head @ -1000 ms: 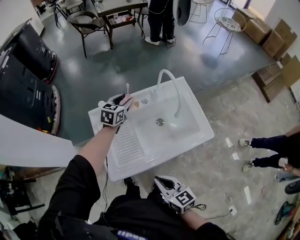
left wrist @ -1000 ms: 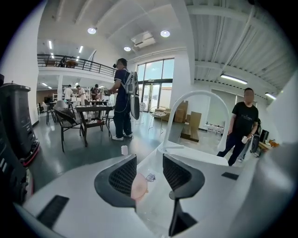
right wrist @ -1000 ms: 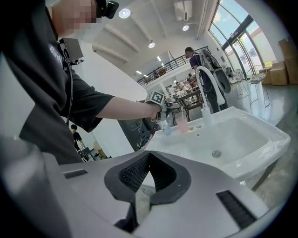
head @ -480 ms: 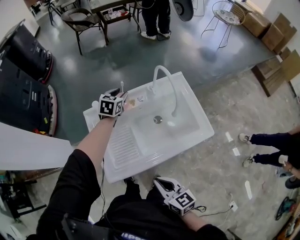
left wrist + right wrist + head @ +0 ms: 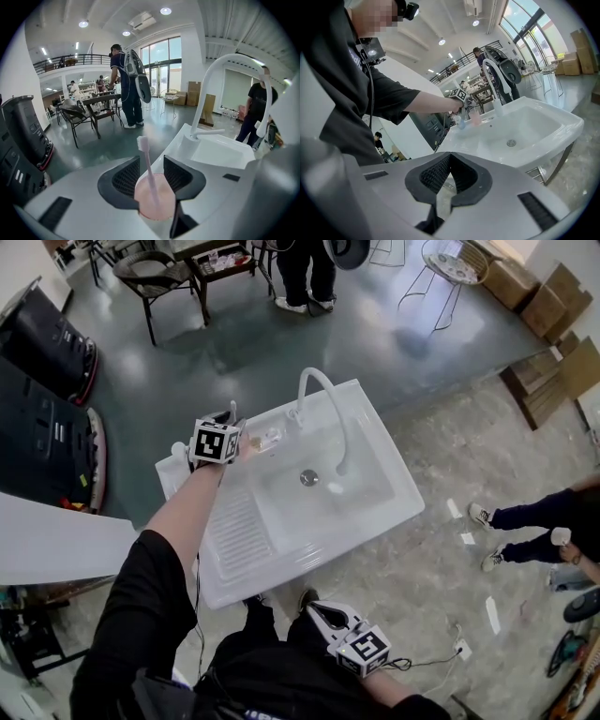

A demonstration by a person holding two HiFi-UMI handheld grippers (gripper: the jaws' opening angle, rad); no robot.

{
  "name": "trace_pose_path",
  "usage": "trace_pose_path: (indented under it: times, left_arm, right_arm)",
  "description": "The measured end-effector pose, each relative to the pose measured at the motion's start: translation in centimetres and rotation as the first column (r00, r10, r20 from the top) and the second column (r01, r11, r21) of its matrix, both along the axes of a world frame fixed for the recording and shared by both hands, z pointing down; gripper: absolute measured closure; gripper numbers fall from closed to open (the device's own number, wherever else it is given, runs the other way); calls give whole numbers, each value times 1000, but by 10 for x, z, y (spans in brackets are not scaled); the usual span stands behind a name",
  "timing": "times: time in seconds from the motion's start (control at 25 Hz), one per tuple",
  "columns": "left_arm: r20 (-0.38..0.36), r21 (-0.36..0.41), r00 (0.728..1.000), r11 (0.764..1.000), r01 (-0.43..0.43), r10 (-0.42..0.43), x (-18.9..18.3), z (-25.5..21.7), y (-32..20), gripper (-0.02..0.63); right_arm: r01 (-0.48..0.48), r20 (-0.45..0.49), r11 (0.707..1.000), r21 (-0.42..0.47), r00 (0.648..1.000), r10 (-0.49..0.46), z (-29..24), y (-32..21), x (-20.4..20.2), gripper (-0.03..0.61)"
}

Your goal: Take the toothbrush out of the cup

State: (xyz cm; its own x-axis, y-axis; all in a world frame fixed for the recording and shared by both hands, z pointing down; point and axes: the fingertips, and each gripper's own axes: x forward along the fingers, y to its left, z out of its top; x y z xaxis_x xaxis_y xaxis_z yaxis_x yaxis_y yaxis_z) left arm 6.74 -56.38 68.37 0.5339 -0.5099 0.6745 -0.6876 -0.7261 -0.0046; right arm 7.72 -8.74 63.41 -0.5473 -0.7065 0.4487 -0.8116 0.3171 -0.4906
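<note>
The task is standing at its opening step: the toothbrush (image 5: 148, 171) is not yet out, and is resting head-up in the pink cup (image 5: 157, 207), its thin pink shaft leaning a little towards the left of the left gripper view. The cup is sitting on the back left corner of the white sink (image 5: 373, 517), on the ledge beside the curved faucet (image 5: 322, 401). The left tool (image 5: 151, 163) is being held right over the cup with its jaws apart, one ribbed pad on each side of the shaft, so the brush is standing in the gap but nothing is pinching it. The pads seem to be clear of the shaft and perhaps close to the cup's rim, though the wide-angle view is making that hard to judge. What is left is nearly everything: closing on the shaft, lifting it clear of the rim, and carrying it away from the cup. The person's left arm (image 5: 186, 514) is reaching forward, nearly straight, over the ridged draining side of the sink, with the tool's marker cube facing up and the jaws pointing away from the body towards the back edge. The right tool (image 5: 449, 158) is hanging low near the person's lap, well apart from the sink (it is taking no part in the reach), with its jaws drawn together at the tips and nothing held between them.
</note>
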Motion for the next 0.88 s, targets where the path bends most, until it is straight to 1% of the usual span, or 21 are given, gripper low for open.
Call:
trace_pose_path:
  times: [0.28,0.4,0.52,0.6,0.76,0.88]
  left_arm:
    - [-11,-29,1000,1000,1,-1,-1,12,-6,457]
    - [-3,-24,1000,1000,-11,11,1,14,-7,503]
    - [9,-5,1000,1000,-24,24,2,11,-9,552]
    - [14,6,1000,1000,-28,28,3,9,-9,567]
    - [7,18,1000,999,-30,30,6,6,-8,586]
    - [-8,41,999,998,-42,42,7,-1,-8,588]
  right_arm:
    - [-16,-27,1000,0,1000,16,2,-5,10,568]
    - [-11,-12,1000,14,1000,11,1,-5,10,568]
    - [-20,-14,1000,10,1000,20,3,-5,12,568]
    - [-21,-12,1000,2,1000,21,3,-5,12,568]
    - [-14,-14,1000,17,1000,14,4,-3,15,568]
    - [-16,-12,1000,10,1000,16,2,-2,14,568]
